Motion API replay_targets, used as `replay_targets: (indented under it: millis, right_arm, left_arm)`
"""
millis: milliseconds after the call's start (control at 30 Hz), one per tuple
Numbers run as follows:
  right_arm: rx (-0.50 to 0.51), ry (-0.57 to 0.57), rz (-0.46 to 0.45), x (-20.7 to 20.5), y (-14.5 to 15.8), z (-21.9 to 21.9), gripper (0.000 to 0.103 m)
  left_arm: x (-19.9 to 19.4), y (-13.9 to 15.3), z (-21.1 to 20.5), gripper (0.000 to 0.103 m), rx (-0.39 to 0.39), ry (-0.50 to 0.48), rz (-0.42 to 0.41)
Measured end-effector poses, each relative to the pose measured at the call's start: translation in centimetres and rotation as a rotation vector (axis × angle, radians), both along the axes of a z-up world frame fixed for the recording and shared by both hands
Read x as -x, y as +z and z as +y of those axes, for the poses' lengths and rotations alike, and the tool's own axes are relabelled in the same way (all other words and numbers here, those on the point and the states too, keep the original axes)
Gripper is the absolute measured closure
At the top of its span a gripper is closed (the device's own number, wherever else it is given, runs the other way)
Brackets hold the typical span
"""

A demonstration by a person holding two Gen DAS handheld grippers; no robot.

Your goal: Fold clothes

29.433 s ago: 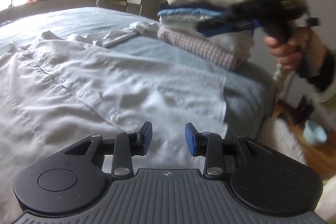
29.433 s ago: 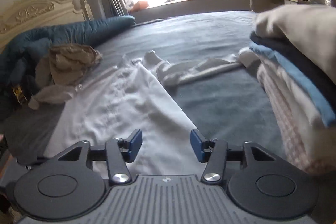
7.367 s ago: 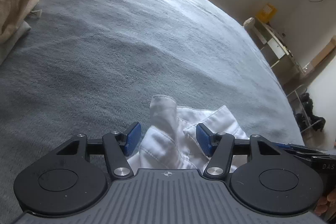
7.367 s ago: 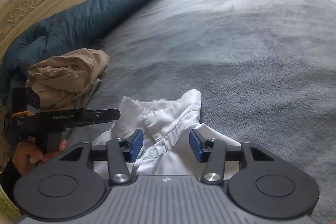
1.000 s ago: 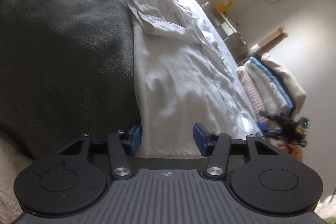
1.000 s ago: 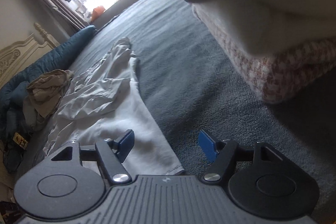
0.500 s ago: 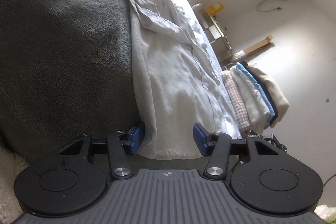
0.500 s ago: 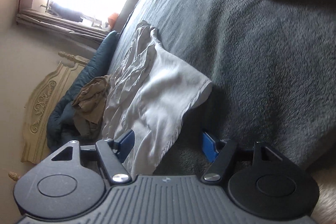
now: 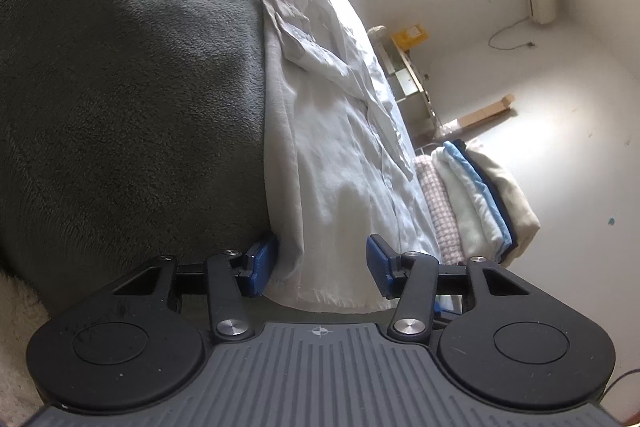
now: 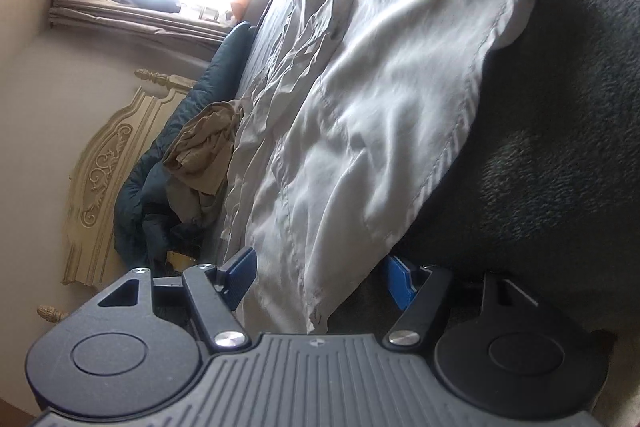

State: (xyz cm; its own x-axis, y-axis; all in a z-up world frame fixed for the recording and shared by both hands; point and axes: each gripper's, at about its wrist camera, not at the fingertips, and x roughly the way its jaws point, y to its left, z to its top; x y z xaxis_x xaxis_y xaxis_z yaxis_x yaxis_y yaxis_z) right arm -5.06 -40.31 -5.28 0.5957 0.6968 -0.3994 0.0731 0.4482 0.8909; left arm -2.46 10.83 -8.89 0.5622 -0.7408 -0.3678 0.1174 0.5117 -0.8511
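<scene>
A white button shirt (image 9: 340, 155) lies stretched out along the grey bed blanket (image 9: 120, 87), its hem at the near bed edge. My left gripper (image 9: 320, 263) straddles one end of that hem. Its jaws are closing with the cloth between the blue pads, which still stand apart from each other. In the right wrist view the shirt (image 10: 380, 115) runs away toward the window, and its other hem corner lies between the fingers of my right gripper (image 10: 320, 279). That gripper is open, with one pad above the cloth and the other below against the blanket (image 10: 560, 147).
A pile of folded clothes (image 9: 472, 199) stands on the bed beyond the shirt's far side. A crumpled tan garment (image 10: 204, 151) and a teal duvet (image 10: 140, 203) lie by the carved headboard (image 10: 104, 179). A shelf unit (image 9: 404, 75) stands by the wall.
My right gripper has rolled and dropped in from beside the folded pile onto the shirt's hem corner. The left gripper has rolled a little and its pads stand slightly closer.
</scene>
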Motion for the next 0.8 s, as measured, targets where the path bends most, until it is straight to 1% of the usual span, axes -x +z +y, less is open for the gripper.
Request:
replay_targets:
  millis: [100, 133, 200, 233, 300, 333, 367, 400, 467, 567, 667, 800]
  right_arm:
    - [-0.003, 0.002, 0.004, 0.2, -0.2, 0.8, 0.039]
    - [-0.003, -0.005, 0.004, 0.3, -0.3, 1.0, 0.039]
    - [-0.019, -0.016, 0.010, 0.2, -0.5, 1.2, 0.046]
    - [-0.019, -0.013, 0.012, 0.2, -0.6, 1.4, 0.049]
    - [-0.010, -0.009, 0.014, 0.1, -0.7, 1.8, 0.066]
    - [0.009, -0.008, 0.013, 0.0, -0.7, 2.1, 0.071]
    - [0.018, -0.008, 0.013, 0.0, -0.6, 2.2, 0.081]
    - [0.018, -0.011, 0.016, 0.1, -0.7, 2.2, 0.091]
    - [0.017, -0.015, 0.018, 0.3, -0.6, 2.1, 0.099]
    - [0.032, -0.022, -0.006, 0.6, 0.1, 2.0, 0.100]
    - [0.046, -0.028, -0.053, 0.7, 1.5, 2.0, 0.100]
    - [0.096, -0.029, -0.107, -0.1, 3.6, 2.6, 0.100]
  left_arm:
    - [0.1, -0.1, 0.2, 0.057, 0.003, 0.004, 0.002]
    - [0.1, -0.1, 0.3, 0.058, 0.005, 0.006, 0.003]
    - [0.1, -0.1, 0.3, 0.060, 0.002, 0.013, 0.002]
    - [0.1, 0.0, 0.3, 0.065, -0.002, 0.018, 0.001]
    - [0.1, 0.0, 0.2, 0.072, -0.011, 0.023, -0.004]
    - [0.1, 0.1, 0.2, 0.079, -0.013, 0.025, -0.007]
    - [0.1, 0.1, 0.2, 0.087, -0.010, 0.026, -0.009]
    - [0.1, 0.1, 0.2, 0.090, -0.004, 0.028, -0.011]
    - [0.2, 0.3, 0.2, 0.097, -0.001, 0.032, -0.021]
    - [0.5, 0.8, 0.4, 0.101, 0.006, 0.045, -0.041]
    - [0.7, 1.6, 0.6, 0.102, 0.029, 0.061, -0.059]
    - [0.5, 3.1, 0.7, 0.102, 0.052, 0.067, -0.104]
